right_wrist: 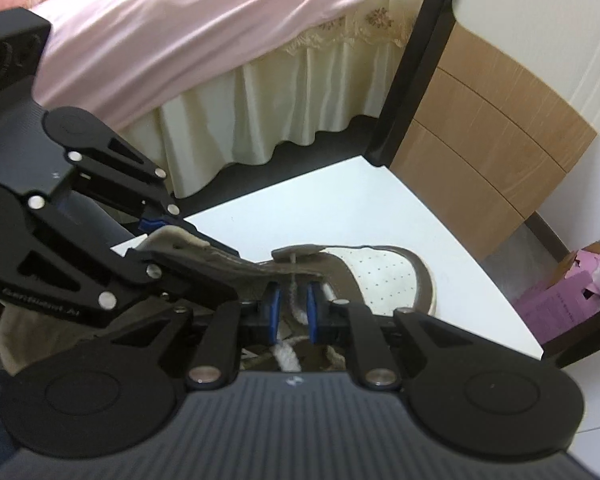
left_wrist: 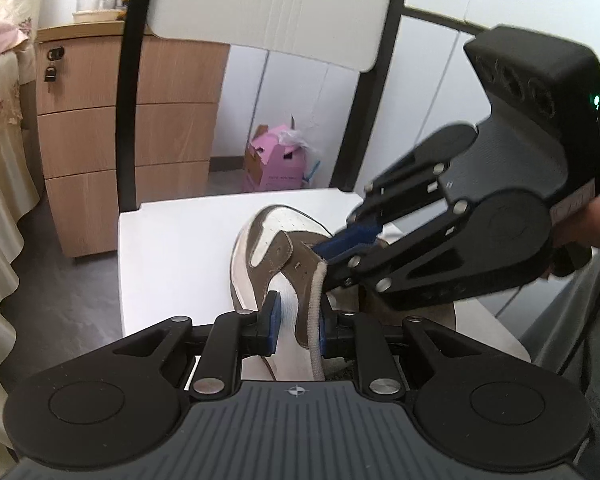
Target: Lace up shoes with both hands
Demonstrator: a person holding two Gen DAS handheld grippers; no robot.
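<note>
A brown and white shoe point(left_wrist: 268, 232) lies on a white chair seat point(left_wrist: 172, 248), toe pointing away. My left gripper point(left_wrist: 298, 324) is shut on the shoe's side wall by the beige collar edge, one blue pad on each face. In the right wrist view it reaches in from the left point(right_wrist: 156, 246) and holds that flap up. My right gripper point(right_wrist: 293, 308) has its blue pads closed on a beige shoelace point(right_wrist: 294, 292) that rises from the eyelet area; the shoe's perforated toe point(right_wrist: 384, 276) lies beyond. From the left wrist view the right gripper point(left_wrist: 328, 250) dips into the shoe's opening.
The chair's black frame point(left_wrist: 126, 100) and white backrest point(left_wrist: 268, 0) stand behind the seat. A wooden drawer cabinet point(left_wrist: 84, 128) stands to the left and a pink box point(left_wrist: 276, 160) on the floor beyond. A bed with a pink cover point(right_wrist: 180, 32) is close by.
</note>
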